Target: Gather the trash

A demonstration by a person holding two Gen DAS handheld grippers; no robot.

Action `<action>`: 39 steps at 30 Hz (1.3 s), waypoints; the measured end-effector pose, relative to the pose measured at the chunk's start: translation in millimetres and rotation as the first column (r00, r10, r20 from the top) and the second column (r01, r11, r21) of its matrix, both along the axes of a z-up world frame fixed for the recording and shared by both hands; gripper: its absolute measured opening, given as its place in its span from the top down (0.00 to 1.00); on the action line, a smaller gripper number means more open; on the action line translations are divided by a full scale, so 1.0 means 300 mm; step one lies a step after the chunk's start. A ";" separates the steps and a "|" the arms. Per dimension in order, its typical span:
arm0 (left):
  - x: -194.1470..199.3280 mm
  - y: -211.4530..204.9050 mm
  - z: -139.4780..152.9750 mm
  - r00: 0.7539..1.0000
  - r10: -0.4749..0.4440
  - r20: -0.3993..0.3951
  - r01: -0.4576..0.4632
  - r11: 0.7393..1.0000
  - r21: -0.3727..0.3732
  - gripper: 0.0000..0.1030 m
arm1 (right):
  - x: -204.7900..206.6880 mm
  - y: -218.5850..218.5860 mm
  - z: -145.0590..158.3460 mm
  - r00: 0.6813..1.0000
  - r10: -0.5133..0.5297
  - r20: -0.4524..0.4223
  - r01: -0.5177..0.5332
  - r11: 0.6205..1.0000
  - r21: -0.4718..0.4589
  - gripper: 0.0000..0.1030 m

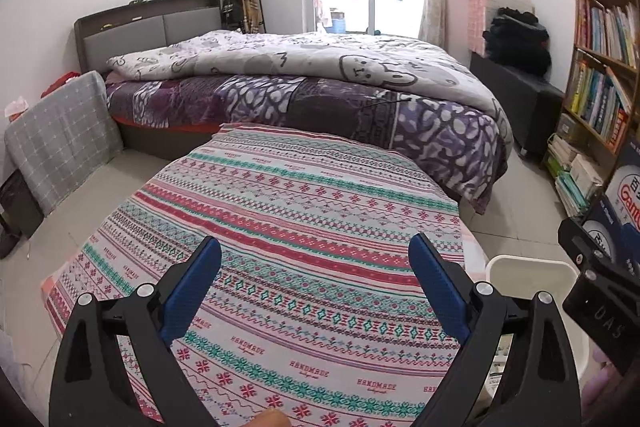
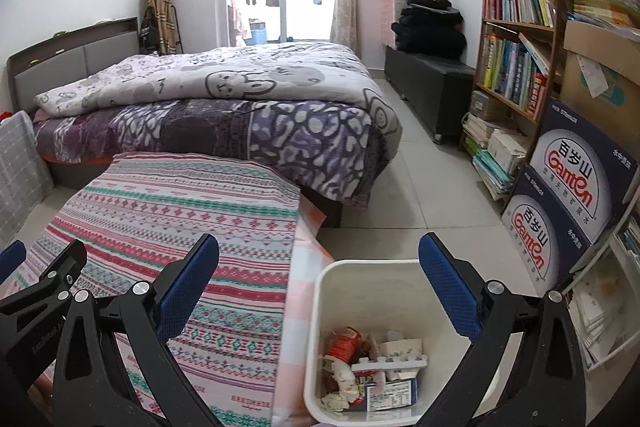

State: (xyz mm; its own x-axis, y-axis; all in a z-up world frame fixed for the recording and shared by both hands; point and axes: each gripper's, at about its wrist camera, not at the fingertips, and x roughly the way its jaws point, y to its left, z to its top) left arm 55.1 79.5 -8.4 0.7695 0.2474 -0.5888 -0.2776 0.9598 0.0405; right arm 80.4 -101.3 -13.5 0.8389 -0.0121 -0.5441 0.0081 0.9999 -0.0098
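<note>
Trash (image 2: 370, 371) lies piled in the bottom of the white bin (image 2: 320, 327), which stands on the floor directly beneath and between the fingers of the right tongs (image 2: 319, 277). I can make out a crumpled red wrapper, some white paper scraps, a white moulded tray and a small printed carton. All of it looks light and thin; the wrappers and paper should crush easily and may slip, while the carton and tray seem stiffer and offer an edge to pinch. A folded edge or a carton corner looks the safest place to take hold.

The right tongs are spread wide and hold nothing. The left tongs (image 1: 315, 269) are likewise wide apart and empty, hovering over the table (image 1: 280, 211), whose striped patterned cloth stretches ahead of them. I see no loose scrap on that cloth in either view. The bin's rim shows just beyond the right finger of the left tongs. Judging by this, the collecting seems largely done.

The bed (image 2: 224, 115) stands farther ahead of both tongs.
</note>
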 end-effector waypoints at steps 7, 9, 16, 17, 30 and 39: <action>-0.011 0.031 0.002 1.000 0.030 -0.004 -0.030 1.000 0.005 0.11 | -0.004 0.047 -0.006 1.000 0.023 0.005 -0.023 1.000 -0.002 0.07; -0.013 0.038 0.003 0.999 0.035 -0.003 -0.035 0.999 0.004 0.11 | -0.006 0.053 -0.007 1.000 0.028 0.004 -0.028 1.000 -0.004 0.07; -0.011 0.045 0.002 0.999 0.037 -0.007 -0.037 0.999 0.005 0.11 | -0.007 0.062 -0.009 0.999 0.037 0.002 -0.037 0.999 0.003 0.07; -0.011 0.043 0.002 0.999 0.037 -0.007 -0.037 0.999 0.006 0.11 | -0.007 0.061 -0.008 0.999 0.037 0.001 -0.037 0.999 0.004 0.07; -0.009 0.054 -0.003 0.999 0.042 -0.009 -0.042 0.999 0.001 0.11 | -0.004 0.068 -0.018 0.999 0.042 -0.008 -0.042 0.999 0.016 0.07; -0.010 0.054 -0.005 1.000 0.009 0.006 -0.009 1.000 -0.008 0.20 | -0.004 0.069 -0.016 0.999 0.043 -0.001 -0.043 0.999 0.020 0.07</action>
